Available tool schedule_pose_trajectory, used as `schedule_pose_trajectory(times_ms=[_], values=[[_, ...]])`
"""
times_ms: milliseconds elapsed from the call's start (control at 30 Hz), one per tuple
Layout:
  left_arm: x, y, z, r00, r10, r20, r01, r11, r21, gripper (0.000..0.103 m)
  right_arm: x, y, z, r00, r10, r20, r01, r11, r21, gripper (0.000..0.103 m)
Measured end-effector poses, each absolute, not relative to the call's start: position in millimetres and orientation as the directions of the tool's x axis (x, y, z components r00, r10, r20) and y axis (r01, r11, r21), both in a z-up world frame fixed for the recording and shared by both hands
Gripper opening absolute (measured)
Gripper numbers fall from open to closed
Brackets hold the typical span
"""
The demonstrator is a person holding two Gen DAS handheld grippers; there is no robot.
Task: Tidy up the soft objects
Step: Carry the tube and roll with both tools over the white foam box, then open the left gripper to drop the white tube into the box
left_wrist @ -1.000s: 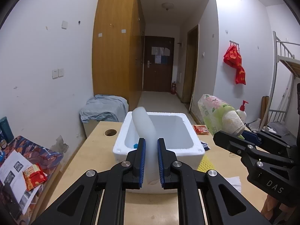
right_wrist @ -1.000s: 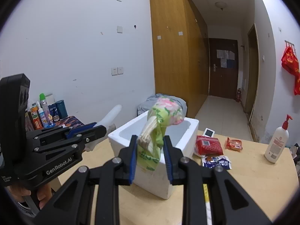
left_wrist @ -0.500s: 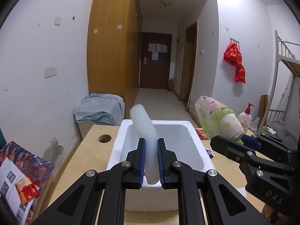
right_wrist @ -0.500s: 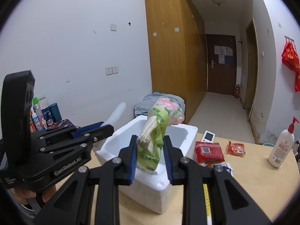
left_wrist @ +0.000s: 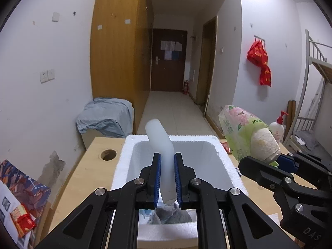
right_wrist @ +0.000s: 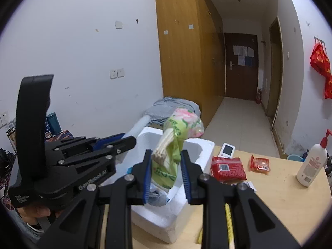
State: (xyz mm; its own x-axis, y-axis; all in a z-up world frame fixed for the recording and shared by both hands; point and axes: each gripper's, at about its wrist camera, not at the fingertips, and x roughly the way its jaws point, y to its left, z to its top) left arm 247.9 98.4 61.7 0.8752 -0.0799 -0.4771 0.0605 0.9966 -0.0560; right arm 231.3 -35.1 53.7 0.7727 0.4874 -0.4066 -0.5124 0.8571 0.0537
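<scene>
Left wrist view: the white foam box [left_wrist: 225,161] sits open-topped at 6 o'clock; the left gripper [left_wrist: 167,161] pinches a white foam tube [left_wrist: 160,143] above it.

Right wrist view: the right gripper [right_wrist: 166,161] clamps a green tissue pack [right_wrist: 176,143] over the box's rim [right_wrist: 205,145]; red packets [right_wrist: 228,169] lie at 3 o'clock.

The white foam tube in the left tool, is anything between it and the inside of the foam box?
Nothing visible blocks it. The white foam tube, clamped in the left tool, hangs over the open foam box. Grey cloth already lies at the bottom. The tissue pack in the right tool is off to the side.
</scene>
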Motion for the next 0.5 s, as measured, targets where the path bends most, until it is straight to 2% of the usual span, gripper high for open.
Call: schedule_pose_trajectory(times_ms=[333, 400, 467, 500], values=[[264, 93, 52, 0.856, -0.080, -0.511, 0.068, 0.997, -0.042, 0.014, 246, -30, 52, 0.767, 0.471, -0.436, -0.496, 0.866, 0.061, 0.031], [266, 92, 50, 0.853, -0.074, -0.516, 0.067, 0.997, -0.033, 0.019, 246, -30, 53, 0.769, 0.467, -0.437, -0.494, 0.868, 0.059, 0.031], [267, 90, 50, 0.855, -0.066, -0.514, 0.063, 0.998, -0.024, 0.021, 246, -29, 53, 0.768, 0.468, -0.438, -0.495, 0.867, 0.059, 0.031], [267, 88, 50, 0.858, -0.059, -0.509, 0.058, 0.998, -0.018, 0.025, 246, -29, 54, 0.769, 0.466, -0.438, -0.493, 0.868, 0.058, 0.031]])
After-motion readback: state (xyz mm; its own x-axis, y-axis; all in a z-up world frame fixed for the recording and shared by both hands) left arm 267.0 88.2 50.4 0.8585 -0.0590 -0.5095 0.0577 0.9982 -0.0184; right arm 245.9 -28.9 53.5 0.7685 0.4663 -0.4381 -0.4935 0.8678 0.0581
